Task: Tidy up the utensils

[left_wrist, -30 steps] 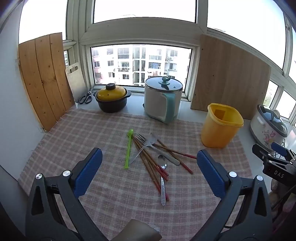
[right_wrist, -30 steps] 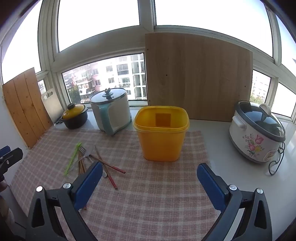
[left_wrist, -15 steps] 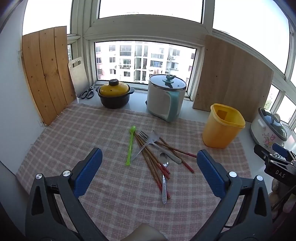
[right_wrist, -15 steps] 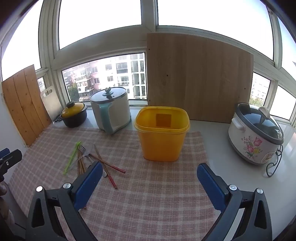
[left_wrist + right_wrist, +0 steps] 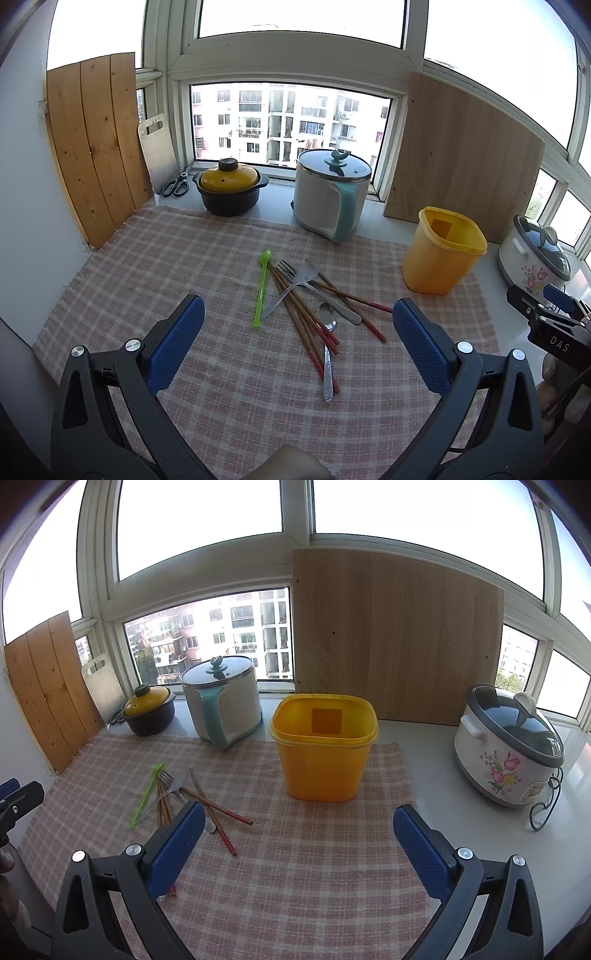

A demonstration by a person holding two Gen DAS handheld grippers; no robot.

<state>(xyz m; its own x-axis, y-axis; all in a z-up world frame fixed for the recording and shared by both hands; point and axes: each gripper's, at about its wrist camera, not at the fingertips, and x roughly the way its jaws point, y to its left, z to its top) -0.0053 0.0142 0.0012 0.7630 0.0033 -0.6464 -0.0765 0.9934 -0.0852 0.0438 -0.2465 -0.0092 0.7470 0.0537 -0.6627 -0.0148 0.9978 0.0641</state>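
Note:
A pile of utensils lies on the checked cloth (image 5: 155, 266): a green plastic spoon (image 5: 261, 288), a metal fork (image 5: 286, 286), a metal spatula (image 5: 325, 291), a metal spoon (image 5: 327, 343) and several red-tipped chopsticks (image 5: 306, 325). An empty yellow container (image 5: 441, 251) stands to their right; it is centred in the right wrist view (image 5: 323, 746). My left gripper (image 5: 297, 332) is open and empty, above the cloth in front of the pile. My right gripper (image 5: 297, 843) is open and empty, in front of the container, with the pile (image 5: 173, 797) at its left.
At the back stand a black pot with a yellow lid (image 5: 229, 190), a white kettle-like cooker (image 5: 330, 194), scissors (image 5: 176, 184) and wooden boards (image 5: 92, 147). A floral slow cooker (image 5: 508, 744) sits on the white counter to the right.
Both grippers have risen and tilted slightly, so the scene sits a little lower and farther in each view. Both stay open. Nothing on the cloth has moved.

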